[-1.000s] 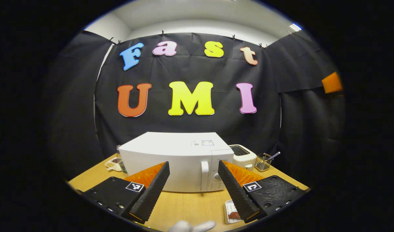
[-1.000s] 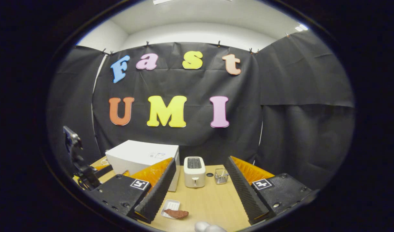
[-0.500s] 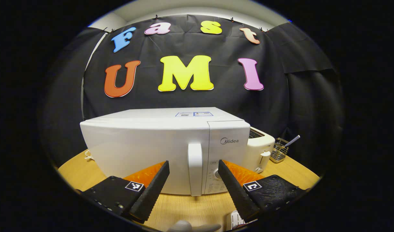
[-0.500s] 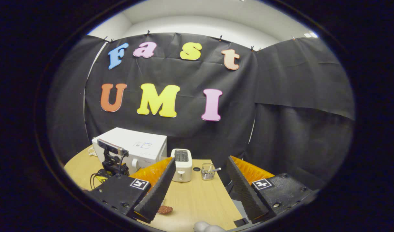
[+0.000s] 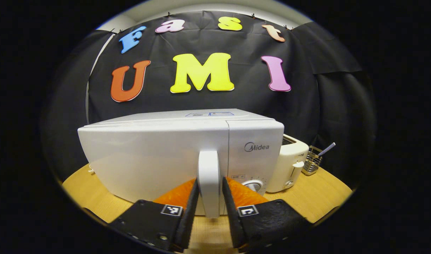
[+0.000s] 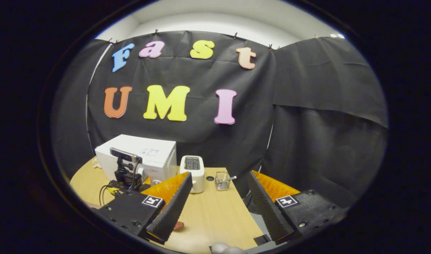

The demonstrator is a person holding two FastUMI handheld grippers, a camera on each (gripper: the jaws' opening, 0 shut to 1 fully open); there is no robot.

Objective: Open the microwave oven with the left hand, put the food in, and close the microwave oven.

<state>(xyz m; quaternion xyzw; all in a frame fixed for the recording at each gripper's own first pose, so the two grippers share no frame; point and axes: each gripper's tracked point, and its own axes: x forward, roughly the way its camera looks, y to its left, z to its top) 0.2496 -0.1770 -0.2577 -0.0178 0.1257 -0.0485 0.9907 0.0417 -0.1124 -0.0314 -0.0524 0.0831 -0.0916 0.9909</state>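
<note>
Right gripper (image 6: 219,204) agape above table (image 6: 215,215), microwave (image 6: 148,155) far left.

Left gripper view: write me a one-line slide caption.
Left gripper closes around the handle of the shut white microwave, toaster alongside.

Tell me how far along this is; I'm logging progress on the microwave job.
Done: left gripper has its fingers on either side of the door handle. In hand: gripping it; microwave door still closed. Left: opening, loading food, closing. Right gripper waits open.
</note>
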